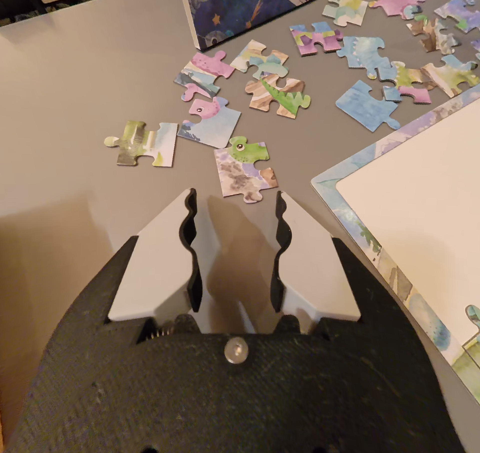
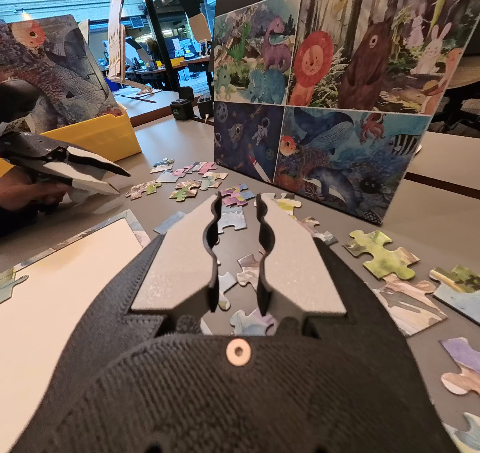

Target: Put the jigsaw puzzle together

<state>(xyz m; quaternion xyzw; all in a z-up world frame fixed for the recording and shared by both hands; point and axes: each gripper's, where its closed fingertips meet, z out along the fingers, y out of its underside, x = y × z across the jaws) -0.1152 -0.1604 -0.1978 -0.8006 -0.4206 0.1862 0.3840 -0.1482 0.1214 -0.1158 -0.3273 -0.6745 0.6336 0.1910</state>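
Several loose jigsaw pieces (image 1: 272,95) lie face up on the grey table. My left gripper (image 1: 235,191) is open and empty, low over the table, its tips just short of a piece with a green dinosaur head (image 1: 244,170). The puzzle tray (image 1: 327,181) with a white inside lies to its right, with a piece (image 1: 472,321) seated at its near edge. My right gripper (image 2: 239,195) is open and empty, held above more loose pieces (image 2: 381,253). The tray (image 2: 65,271) is on its left. The left gripper (image 2: 124,183) shows farther off at the left.
The puzzle box (image 2: 324,103) stands upright behind the pieces; it also shows in the left wrist view (image 1: 233,7). A yellow bin (image 2: 98,136) sits at the back left with another puzzle board (image 2: 52,77) standing in it. A person's hand (image 2: 31,194) holds the left gripper. My hands' fingertips stand some 30 cm from each other.
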